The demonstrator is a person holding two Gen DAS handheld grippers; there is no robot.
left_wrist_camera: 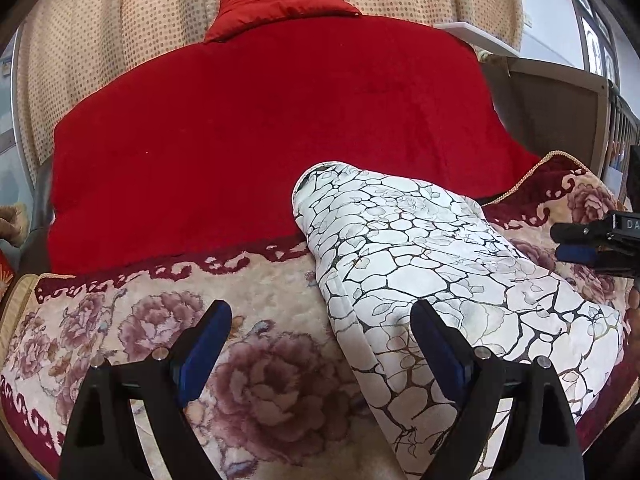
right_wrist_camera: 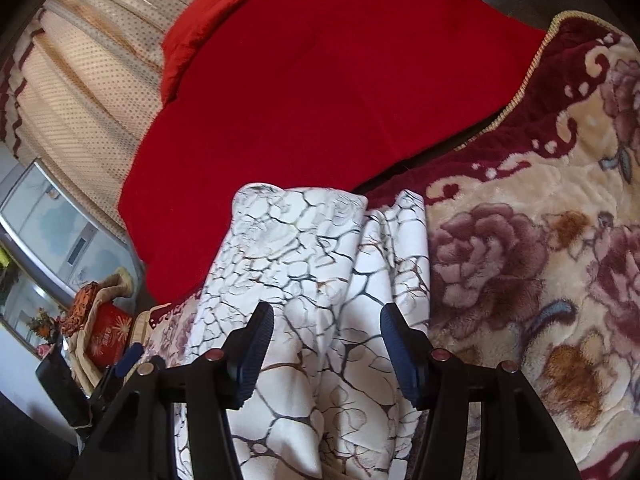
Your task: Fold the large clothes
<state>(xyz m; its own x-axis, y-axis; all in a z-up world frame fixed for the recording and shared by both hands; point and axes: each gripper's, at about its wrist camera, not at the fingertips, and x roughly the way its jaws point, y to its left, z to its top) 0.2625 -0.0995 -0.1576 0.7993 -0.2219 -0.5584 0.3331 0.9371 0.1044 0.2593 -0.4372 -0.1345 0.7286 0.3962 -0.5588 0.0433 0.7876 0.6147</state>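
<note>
Closest in, the left gripper is hanging over the bed with its jaws spread wide and nothing pinched between them; its right finger is sitting over the edge of the white garment, the one with the dark cracked-stone print, while the other finger is hovering over the floral blanket.

From the right wrist camera, the right gripper is pointing down at that same garment, jaws partly apart with bunched folds showing between them. Honestly can't tell if the pads are actually pressing the fabric or just floating above it.

The garment is lying in a long folded bundle across the cream-and-maroon blanket, its far end just overlapping the red bedspread. In the left view the right gripper's tips are poking in from the side, just beside the bundle.

Further back, a red pillow is leaning against the dotted beige curtain.
</note>
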